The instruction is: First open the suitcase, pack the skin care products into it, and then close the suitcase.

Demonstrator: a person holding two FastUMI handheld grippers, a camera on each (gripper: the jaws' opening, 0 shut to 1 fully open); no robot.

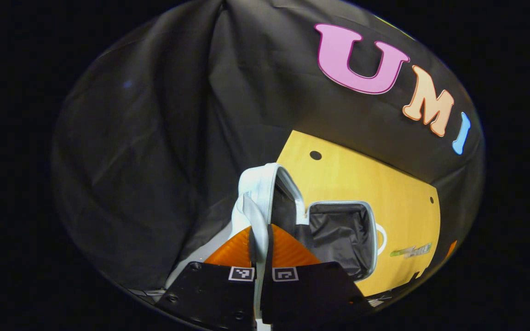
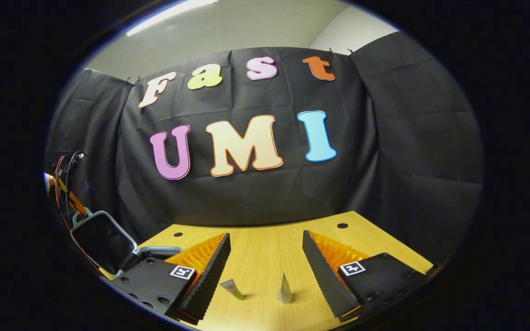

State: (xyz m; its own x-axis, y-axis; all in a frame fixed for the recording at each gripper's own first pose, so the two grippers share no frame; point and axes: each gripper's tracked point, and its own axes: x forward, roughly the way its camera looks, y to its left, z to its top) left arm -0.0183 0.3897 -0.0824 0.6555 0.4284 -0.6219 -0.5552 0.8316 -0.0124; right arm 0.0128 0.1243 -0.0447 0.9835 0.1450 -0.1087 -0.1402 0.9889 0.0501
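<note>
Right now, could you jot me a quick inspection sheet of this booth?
Surface: wooden table, with holes near its edges.
Job's things: suitcase open, dark lining showing; its lid raised; two skin care tubes on the table.
Clutter: nothing seen.
Claws: left claw shut on the lid's edge; right claw open above the tubes.
Cables: bundle of wires beyond the suitcase.
Surroundings: black cloth wall, pale ceiling above.

The suitcase (image 2: 104,243) is running off the right gripper view's left edge; the fingers (image 1: 288,253) are hiding the lid's (image 1: 265,193) lower edge.
</note>
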